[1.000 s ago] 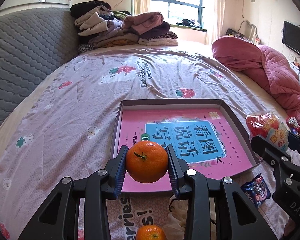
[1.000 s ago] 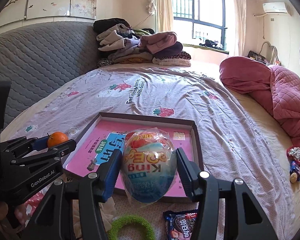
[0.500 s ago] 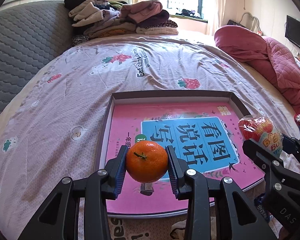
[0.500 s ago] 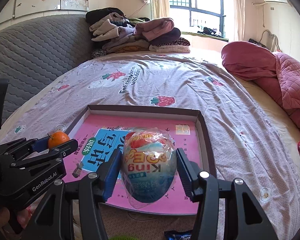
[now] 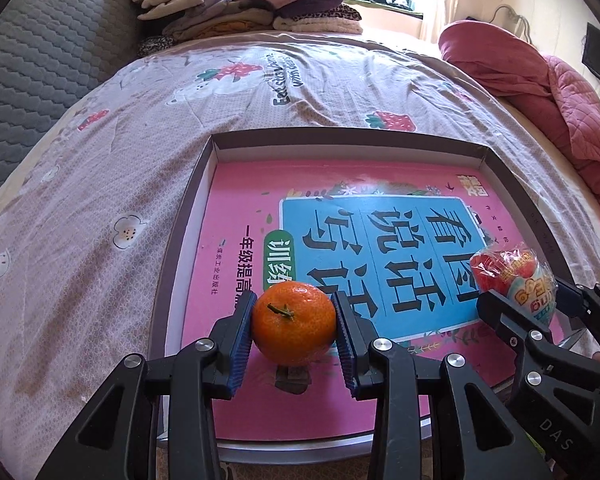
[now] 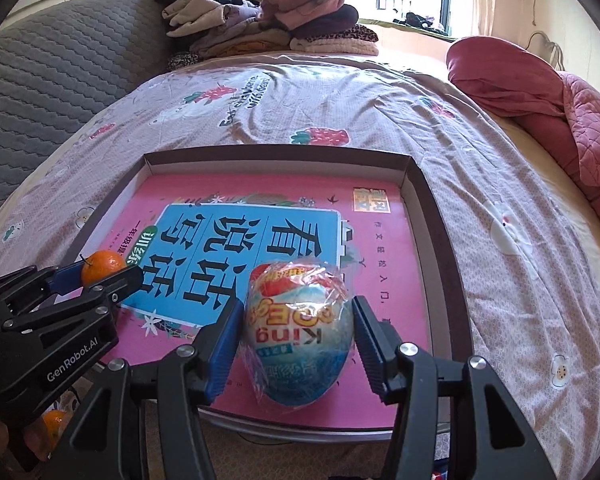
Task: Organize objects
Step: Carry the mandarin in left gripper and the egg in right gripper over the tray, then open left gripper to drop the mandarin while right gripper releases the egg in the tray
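My left gripper [image 5: 294, 326] is shut on an orange tangerine [image 5: 294, 322] and holds it over the near left part of a shallow brown box [image 5: 342, 140] lined with a pink book cover [image 5: 236, 208]. My right gripper [image 6: 300, 344] is shut on a plastic-wrapped toy egg [image 6: 300, 340] over the box's near right part [image 6: 440, 216]. The egg also shows in the left wrist view [image 5: 516, 280], and the tangerine in the right wrist view [image 6: 102, 266].
The box lies on a bed with a strawberry-print sheet [image 5: 180, 120]. Folded clothes [image 5: 244, 4] are piled at the far end, a pink quilt [image 5: 560, 92] lies at the right. A second tangerine [image 6: 54, 424] lies near the bed's front, left of the box.
Both grippers have moved forward and down over the box, each still holding its object. The box now fills more of both views.
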A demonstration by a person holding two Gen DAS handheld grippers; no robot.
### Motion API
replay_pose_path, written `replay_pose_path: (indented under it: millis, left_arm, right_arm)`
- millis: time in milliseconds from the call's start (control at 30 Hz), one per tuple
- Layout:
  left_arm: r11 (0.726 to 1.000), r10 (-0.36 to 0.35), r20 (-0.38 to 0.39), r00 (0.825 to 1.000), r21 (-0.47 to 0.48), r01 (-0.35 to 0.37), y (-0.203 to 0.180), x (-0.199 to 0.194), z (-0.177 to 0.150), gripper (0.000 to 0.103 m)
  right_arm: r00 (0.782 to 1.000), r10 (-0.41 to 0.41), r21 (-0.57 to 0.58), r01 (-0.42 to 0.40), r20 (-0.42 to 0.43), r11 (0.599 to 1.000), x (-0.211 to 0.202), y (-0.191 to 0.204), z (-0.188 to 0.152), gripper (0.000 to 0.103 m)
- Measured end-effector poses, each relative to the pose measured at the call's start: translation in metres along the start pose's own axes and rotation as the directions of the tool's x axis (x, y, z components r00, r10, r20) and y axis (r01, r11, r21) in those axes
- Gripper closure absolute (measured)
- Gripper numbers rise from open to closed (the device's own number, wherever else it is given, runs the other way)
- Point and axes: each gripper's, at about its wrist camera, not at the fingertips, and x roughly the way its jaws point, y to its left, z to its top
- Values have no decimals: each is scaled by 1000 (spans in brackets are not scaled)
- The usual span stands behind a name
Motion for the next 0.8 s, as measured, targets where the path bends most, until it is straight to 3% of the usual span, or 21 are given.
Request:
replay_pose_path:
  millis: [533,800]
  left_arm:
    - [1000,-6,-67,998,0,6,0,6,1,63]
    - [1000,0,-89,996,-13,-1,7,1,1,45]
  right_arm:
    - [999,4,-3,-4,-48,1000,0,5,4,48]
    - [999,-12,-8,12,-39,1000,-9,5,7,48]
